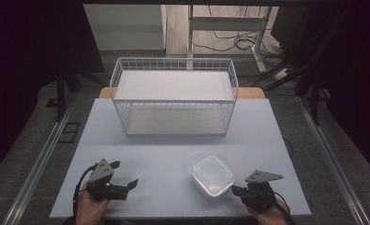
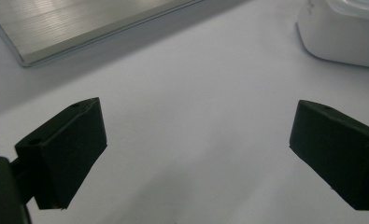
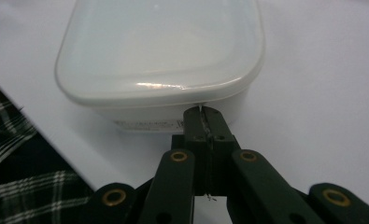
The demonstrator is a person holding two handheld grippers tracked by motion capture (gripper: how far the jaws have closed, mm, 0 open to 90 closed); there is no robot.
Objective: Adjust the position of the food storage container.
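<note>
Pale counter (image 1: 173,154) in a dim room, wire basket (image 1: 173,96) at back; left claw (image 1: 122,176) spread wide, empty; right claw (image 1: 236,190) pressed together beside the box (image 1: 212,177)

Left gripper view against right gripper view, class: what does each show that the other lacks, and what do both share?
Left gripper view alone: its tongs wide open over bare table, plus a metallic slab's corner. Right gripper view alone: its tongs shut, tips at the white container's wall just under the lid rim, and plaid cloth beyond the table edge. Both share the container and the pale table.
</note>
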